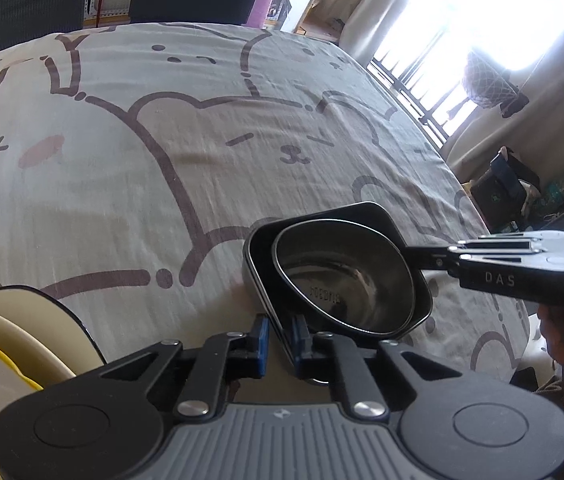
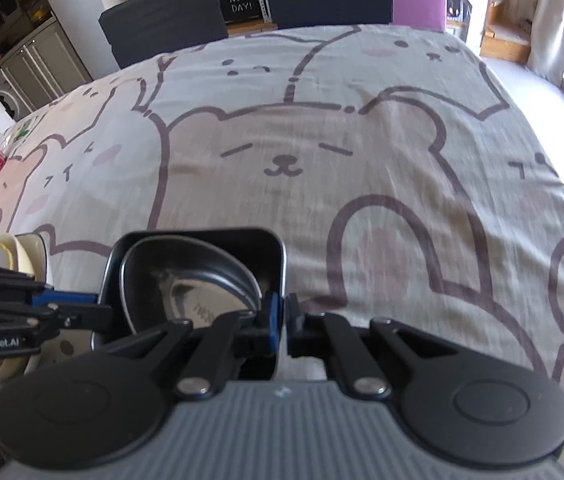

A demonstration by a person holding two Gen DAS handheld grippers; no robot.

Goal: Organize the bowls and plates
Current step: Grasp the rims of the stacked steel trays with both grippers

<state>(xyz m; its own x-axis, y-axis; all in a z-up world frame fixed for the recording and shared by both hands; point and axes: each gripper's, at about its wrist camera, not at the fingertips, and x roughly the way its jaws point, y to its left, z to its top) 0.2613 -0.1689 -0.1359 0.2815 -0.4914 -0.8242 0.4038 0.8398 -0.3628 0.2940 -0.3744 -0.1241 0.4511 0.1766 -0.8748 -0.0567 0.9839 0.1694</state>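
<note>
We see a wide stretch of the bear-print cloth lying bare beyond the dishes, out to the far tabletop edge by two dark chairs. The black square tray sits near our edge, its opening up, with the steel bowl tilted inside it, its mouth leaning toward the left tool; being round, it has no long axis. Our left tool is clenched on the tray's near rim, one blue pad inside and one outside. Our right tool is clamped on the tray's opposite wall. Cream and yellow dishes lie stacked just left of the tray, close behind the left tool.
</note>
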